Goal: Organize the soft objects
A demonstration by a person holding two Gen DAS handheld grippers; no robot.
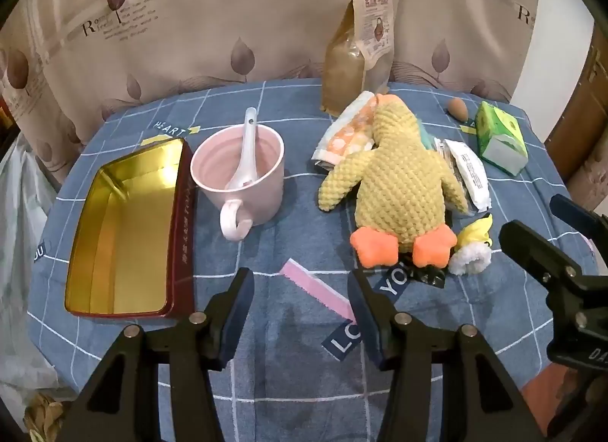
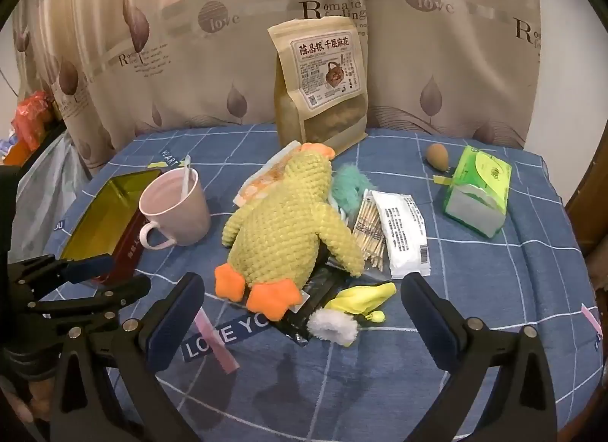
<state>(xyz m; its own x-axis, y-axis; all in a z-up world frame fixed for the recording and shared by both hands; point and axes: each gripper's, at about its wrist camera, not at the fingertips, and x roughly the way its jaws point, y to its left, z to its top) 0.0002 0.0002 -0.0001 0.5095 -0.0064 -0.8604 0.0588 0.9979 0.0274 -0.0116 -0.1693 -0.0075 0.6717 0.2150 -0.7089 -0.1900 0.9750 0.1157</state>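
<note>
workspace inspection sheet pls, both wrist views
surface: blue checked tablecloth, printed words on it
job's things: yellow plush duck face down mid-table; teal fluffy toy and folded orange cloth beside it; small yellow and white plush near the duck's feet
container: gold-lined tin, nothing inside
clutter: pink mug with spoon, snack bag, tissue pack, toothpick packet, white sachet, egg
grippers: left tool open; right tool open; neither holds anything
cables: nothing seen
surroundings: leaf-print curtain behind

plush duck (image 2: 288, 221): was yellow, orange feet
mug (image 1: 243, 172): was pink
tin (image 1: 125, 229): was gold inside, red outside
desk (image 2: 475, 290) cloth: was blue, white grid
</note>
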